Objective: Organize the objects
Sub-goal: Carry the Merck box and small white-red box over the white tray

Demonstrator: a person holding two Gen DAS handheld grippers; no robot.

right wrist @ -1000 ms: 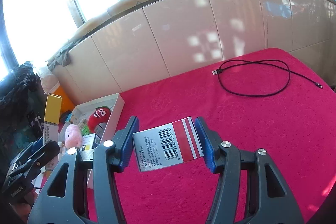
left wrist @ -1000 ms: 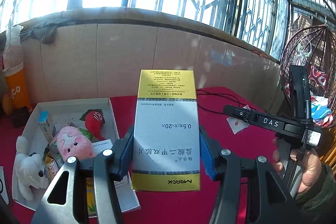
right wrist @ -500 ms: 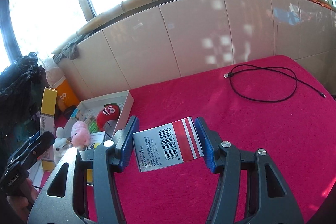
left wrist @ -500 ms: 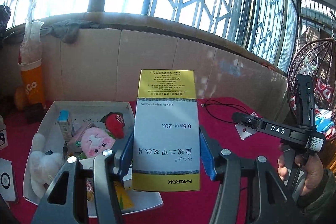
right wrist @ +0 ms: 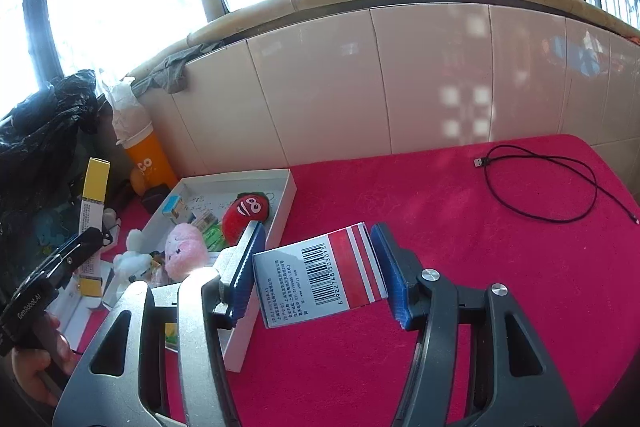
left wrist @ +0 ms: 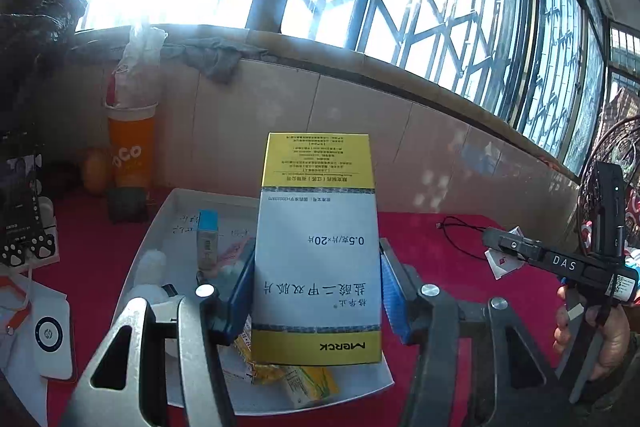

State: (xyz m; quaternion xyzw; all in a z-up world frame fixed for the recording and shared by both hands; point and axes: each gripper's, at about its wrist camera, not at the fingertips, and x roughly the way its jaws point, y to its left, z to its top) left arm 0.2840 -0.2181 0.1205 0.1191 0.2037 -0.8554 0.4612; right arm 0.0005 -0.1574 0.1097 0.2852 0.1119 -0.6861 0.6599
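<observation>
Red-clothed table [right wrist: 460, 235] beneath a tiled wall [right wrist: 400, 79] and barred windows. Left gripper [left wrist: 316, 291] clamps a yellow-and-white box [left wrist: 316, 247] above the white tray [right wrist: 280, 219]; right gripper [right wrist: 318, 275] clamps a red-striped box [right wrist: 320, 275] beside it.

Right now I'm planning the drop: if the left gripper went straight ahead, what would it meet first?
Probably the white tray: the left gripper, holding the yellow-and-white Merck box, points over it, toward the tiled wall. Depth is unclear.
</observation>
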